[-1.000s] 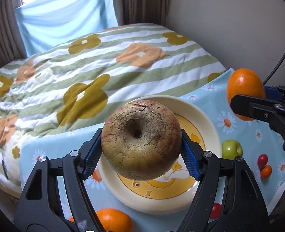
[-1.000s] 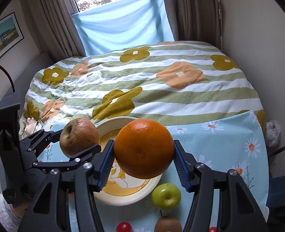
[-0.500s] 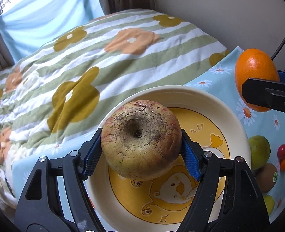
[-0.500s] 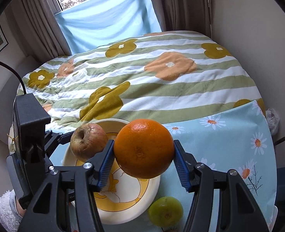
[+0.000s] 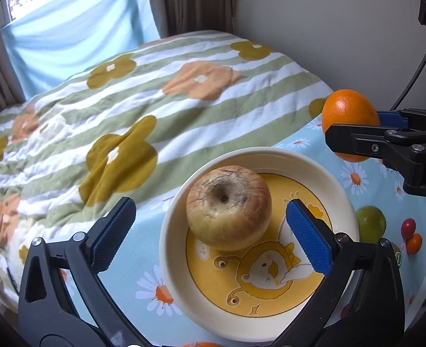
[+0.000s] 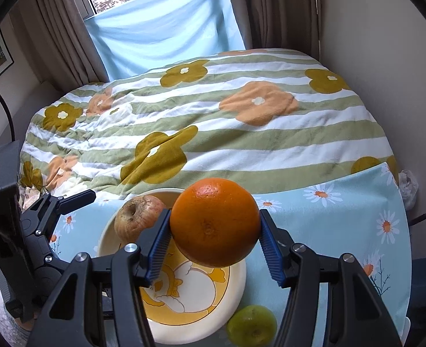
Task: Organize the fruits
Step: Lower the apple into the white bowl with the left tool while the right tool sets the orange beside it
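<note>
A wrinkled reddish-yellow apple (image 5: 229,206) rests in the cream plate (image 5: 314,160) with a yellow duck drawing. My left gripper (image 5: 210,231) is open, its blue pads apart on either side of the apple and not touching it. My right gripper (image 6: 214,241) is shut on an orange (image 6: 214,221) and holds it in the air above the plate's (image 6: 108,231) right side. The apple also shows in the right wrist view (image 6: 136,217). The orange shows at the right in the left wrist view (image 5: 347,110).
The plate sits on a light blue daisy cloth (image 6: 343,217) at the near end of a striped floral bedspread (image 6: 213,121). A green apple (image 5: 370,224) and small red and orange fruits (image 5: 411,234) lie right of the plate. A wall stands to the right.
My left gripper opened and let the apple go into the plate, then drew back a little. The right gripper, still holding the orange, moved closer over the plate.
</note>
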Available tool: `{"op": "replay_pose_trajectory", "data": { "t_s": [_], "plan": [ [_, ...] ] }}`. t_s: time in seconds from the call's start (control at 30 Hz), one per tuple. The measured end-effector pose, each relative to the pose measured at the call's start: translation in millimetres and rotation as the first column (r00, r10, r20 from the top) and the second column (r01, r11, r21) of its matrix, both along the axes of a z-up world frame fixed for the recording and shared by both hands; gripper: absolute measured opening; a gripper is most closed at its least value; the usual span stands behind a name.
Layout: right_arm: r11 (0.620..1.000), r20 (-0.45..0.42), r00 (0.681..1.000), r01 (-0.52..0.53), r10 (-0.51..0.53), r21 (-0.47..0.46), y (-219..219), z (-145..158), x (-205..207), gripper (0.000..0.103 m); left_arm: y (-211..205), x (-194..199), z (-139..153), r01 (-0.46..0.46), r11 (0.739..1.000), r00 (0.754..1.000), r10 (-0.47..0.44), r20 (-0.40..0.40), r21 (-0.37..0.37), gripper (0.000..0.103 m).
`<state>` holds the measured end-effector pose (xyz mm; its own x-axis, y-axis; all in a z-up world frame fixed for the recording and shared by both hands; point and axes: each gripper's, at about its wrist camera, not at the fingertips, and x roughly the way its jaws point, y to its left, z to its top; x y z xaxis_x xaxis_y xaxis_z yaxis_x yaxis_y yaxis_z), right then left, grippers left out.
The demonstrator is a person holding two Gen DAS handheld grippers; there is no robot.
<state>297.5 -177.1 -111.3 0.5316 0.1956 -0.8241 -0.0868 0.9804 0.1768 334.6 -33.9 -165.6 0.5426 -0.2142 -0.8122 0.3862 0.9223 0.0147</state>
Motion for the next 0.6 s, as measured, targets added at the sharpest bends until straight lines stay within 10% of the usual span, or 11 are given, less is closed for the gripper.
{"op": "replay_pose_trajectory", "data": {
  "t_s": [0.6],
  "plan": [
    [0.982, -0.073, 0.980, -0.187, 0.186, -0.003, 41.3, -32.6, 14.6, 0.054, 87.7, -37.7, 4.5, -0.231, 0.973, 0.972, 0.232, -0.029, 0.028, 0.103]
  ]
}}
